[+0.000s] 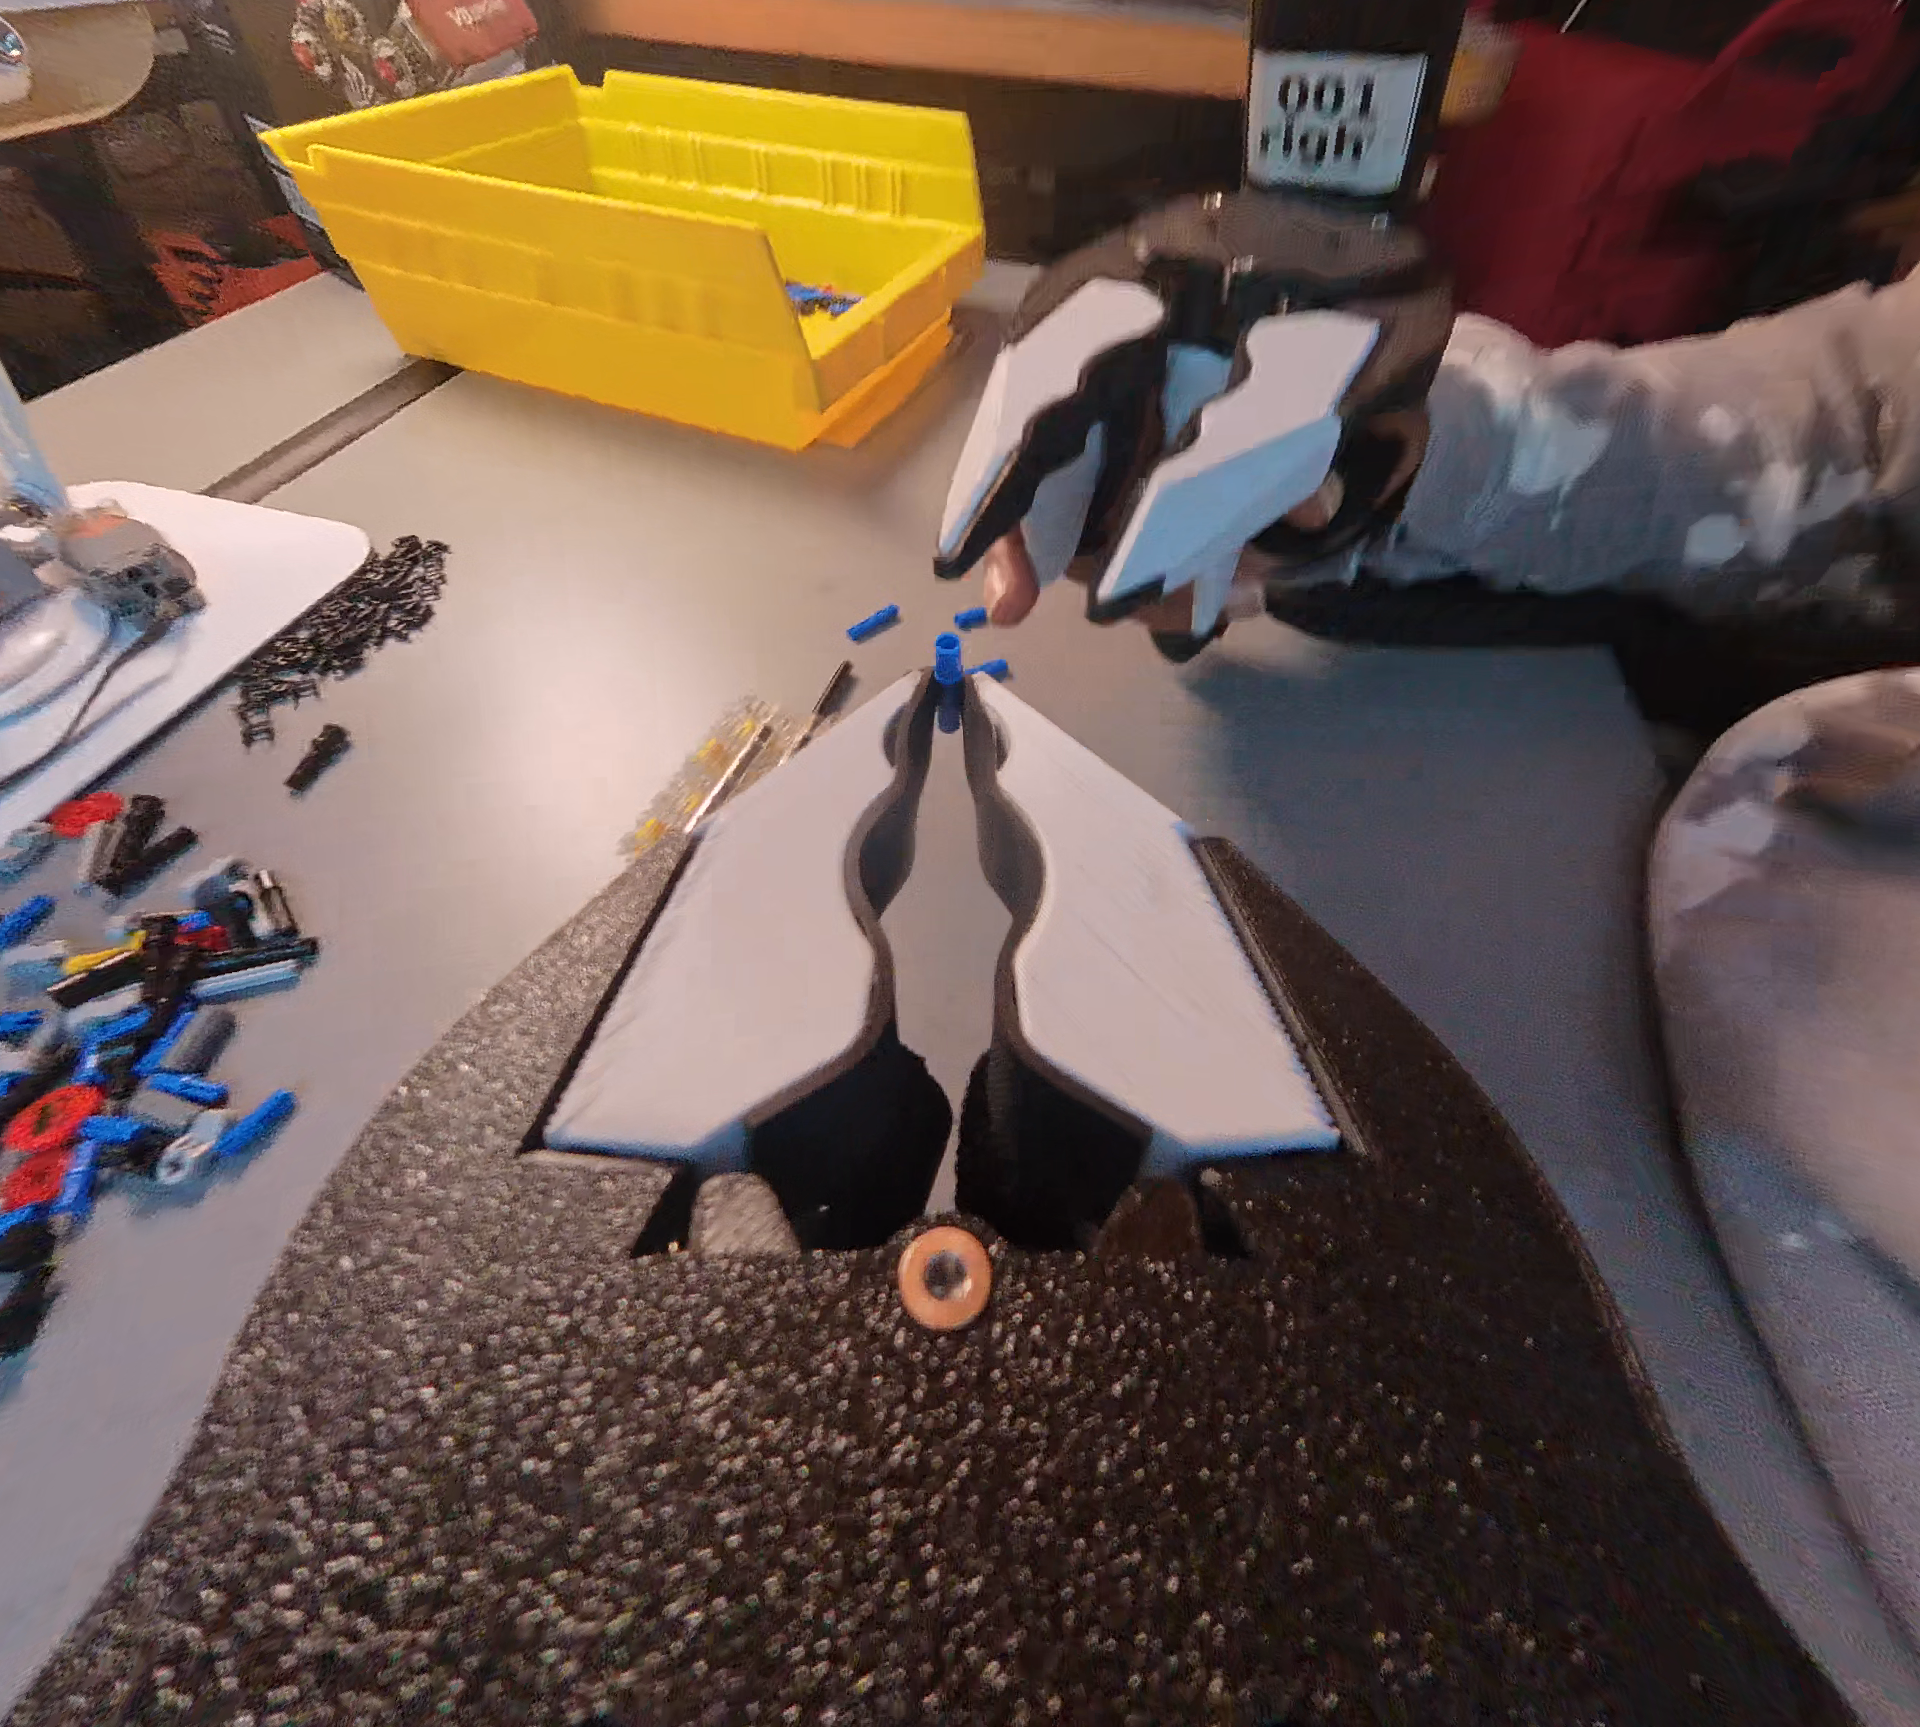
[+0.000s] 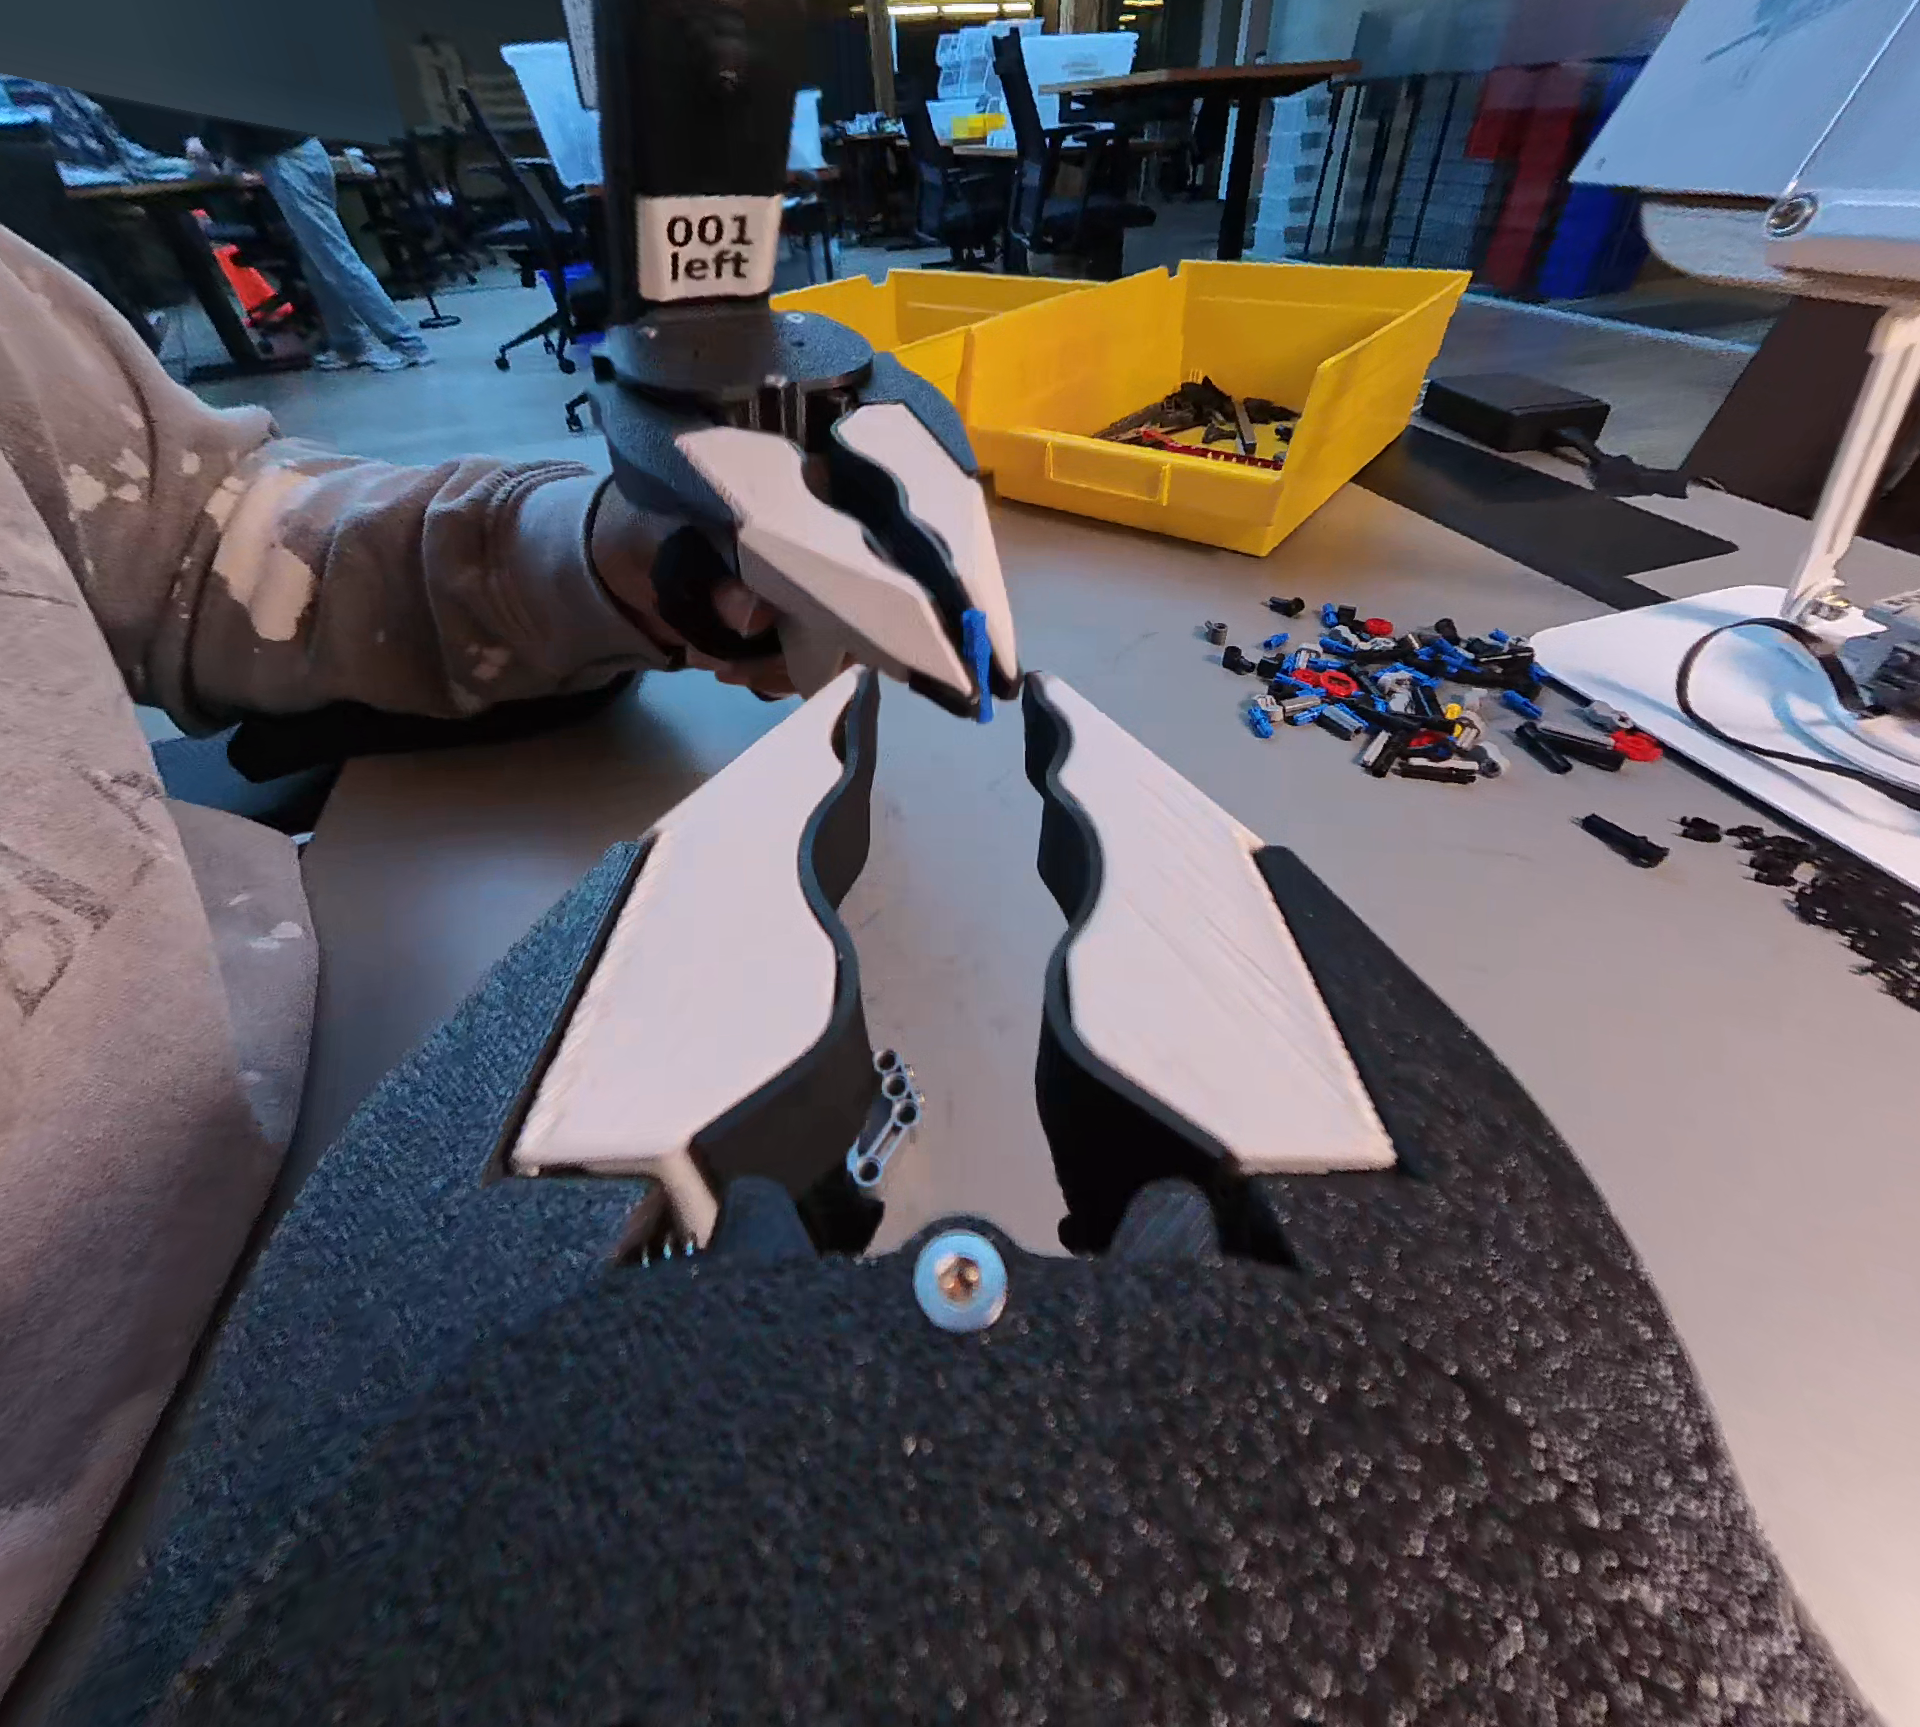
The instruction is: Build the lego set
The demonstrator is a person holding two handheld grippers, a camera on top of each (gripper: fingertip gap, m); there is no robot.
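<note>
My left gripper (image 1: 948,692) is shut on a small blue pin (image 1: 947,661) and holds it upright just above the grey table (image 1: 1351,825). It also shows in the right wrist view (image 2: 982,685), with the blue pin (image 2: 975,654) pinched at its tips. My right gripper (image 2: 948,685) is open and empty, its tips on either side of the left gripper's tips without touching. In the left wrist view the right gripper (image 1: 1029,586) hangs just beyond the pin. Three loose blue pins (image 1: 871,625) lie on the table between the grippers.
Yellow bins (image 1: 623,295) (image 2: 1195,430) stand at the back. A pile of mixed small parts (image 1: 114,1033) (image 2: 1403,701), a heap of black links (image 1: 343,628) (image 2: 1849,908), a white base plate (image 1: 260,555) and a clear bag (image 1: 717,763) lie nearby. A grey holed beam (image 2: 888,1121) lies under my right gripper. The grippers are tip to tip, or close to it. Left tips and right tips are each some 35 cm from the white base plate (image 1: 260,555).
</note>
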